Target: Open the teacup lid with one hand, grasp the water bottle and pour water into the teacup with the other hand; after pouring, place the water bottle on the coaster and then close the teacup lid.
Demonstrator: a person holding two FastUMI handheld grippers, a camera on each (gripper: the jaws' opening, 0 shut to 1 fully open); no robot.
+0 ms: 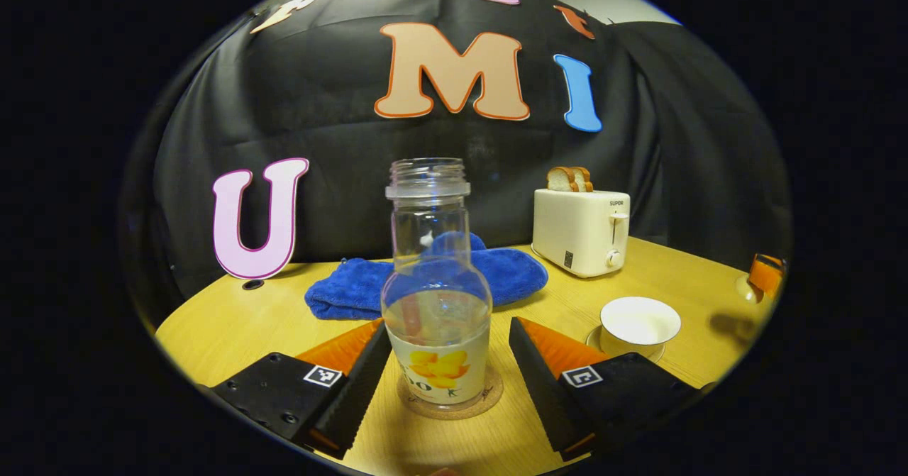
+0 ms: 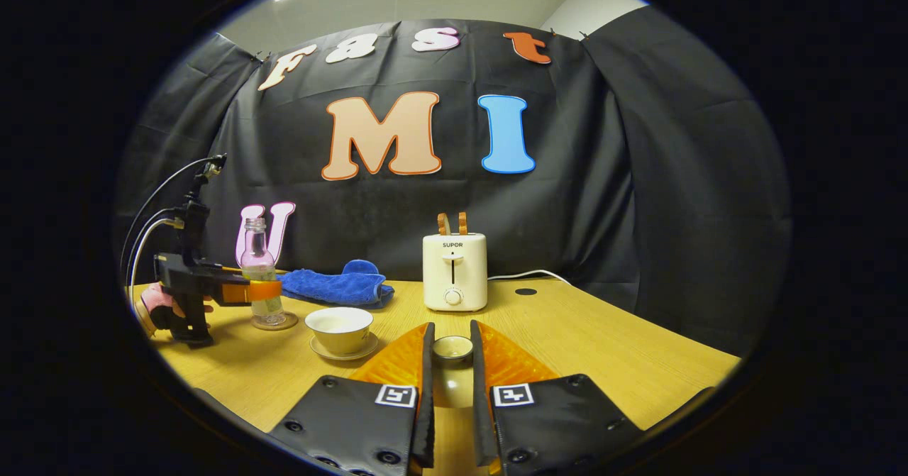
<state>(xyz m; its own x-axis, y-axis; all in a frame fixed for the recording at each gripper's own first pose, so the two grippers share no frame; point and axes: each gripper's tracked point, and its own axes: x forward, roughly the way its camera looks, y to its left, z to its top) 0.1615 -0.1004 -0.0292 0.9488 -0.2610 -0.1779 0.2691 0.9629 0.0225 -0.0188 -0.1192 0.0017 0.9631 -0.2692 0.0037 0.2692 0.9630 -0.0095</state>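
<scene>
A clear, capless water bottle (image 1: 438, 299) with a yellow flower label stands upright on a round cork coaster (image 1: 489, 399); water fills its lower part. My left gripper (image 1: 448, 327) is open around the bottle's base, with a gap on its right side. From the right gripper view, the same bottle (image 2: 259, 277) stands between the left gripper's orange fingers (image 2: 264, 291), held by a hand. The white teacup (image 2: 340, 327) sits lidless on its saucer. My right gripper (image 2: 452, 348) is shut on the small white teacup lid (image 2: 452, 349), low over the table to the cup's right.
A white toaster (image 2: 455, 272) with bread slices stands at the back. A blue towel (image 2: 333, 286) lies behind the bottle. The teacup (image 1: 640, 322) is right of the left gripper, with the right gripper's orange finger (image 1: 766, 274) beyond. The wooden table (image 2: 610, 348) stretches right.
</scene>
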